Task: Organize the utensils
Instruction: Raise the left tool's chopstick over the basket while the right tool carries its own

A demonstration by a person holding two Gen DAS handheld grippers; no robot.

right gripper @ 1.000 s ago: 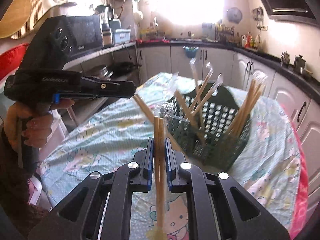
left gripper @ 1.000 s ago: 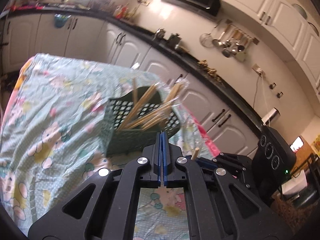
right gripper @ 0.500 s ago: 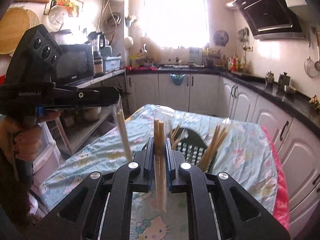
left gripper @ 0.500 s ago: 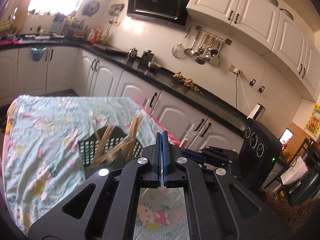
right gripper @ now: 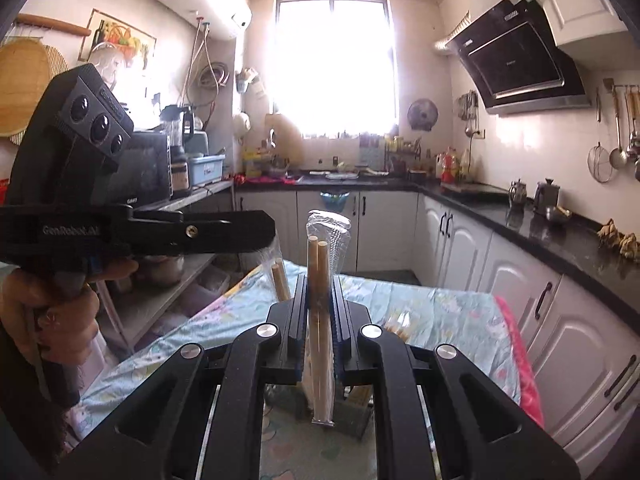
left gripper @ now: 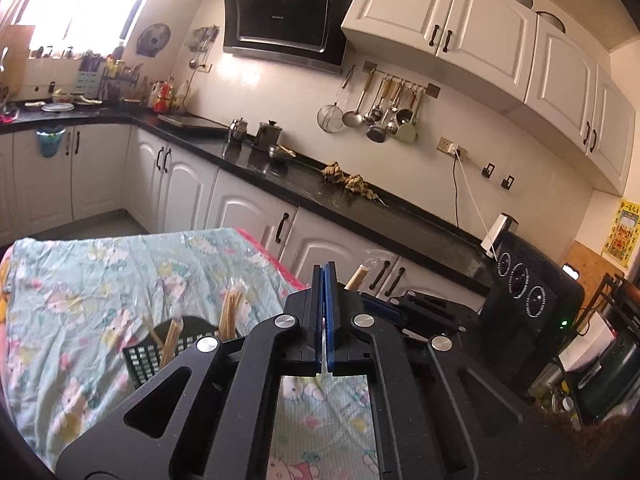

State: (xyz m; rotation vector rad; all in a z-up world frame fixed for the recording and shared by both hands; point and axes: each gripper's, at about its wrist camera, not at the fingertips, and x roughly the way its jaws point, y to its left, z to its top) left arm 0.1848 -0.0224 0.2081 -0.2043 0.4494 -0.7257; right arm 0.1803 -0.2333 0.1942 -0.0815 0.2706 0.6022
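In the right wrist view, far left, a person's hand (right gripper: pixel 48 312) grips the black left gripper (right gripper: pixel 256 236), seen side-on; just under its tip a second wrapped wooden pair (right gripper: pixel 280 280) slants up, and whether those jaws pinch its wrapper cannot be told from here. In the left wrist view the same jaws are pressed flat together with nothing visible between the pads. Centre, the right gripper (right gripper: pixel 319 312) is clamped narrowly on an upright pair of pale wooden chopsticks in a clear plastic sleeve (right gripper: pixel 319 340). Below both, the dark green latticed plastic basket (left gripper: pixel 148 356) holding more chopstick bundles (left gripper: pixel 232 312) stands on the pale blue cartoon-print tablecloth (left gripper: pixel 80 280), mostly hidden behind the gripper bodies. To the right runs the black countertop (right gripper: pixel 540 236) over white cabinets.
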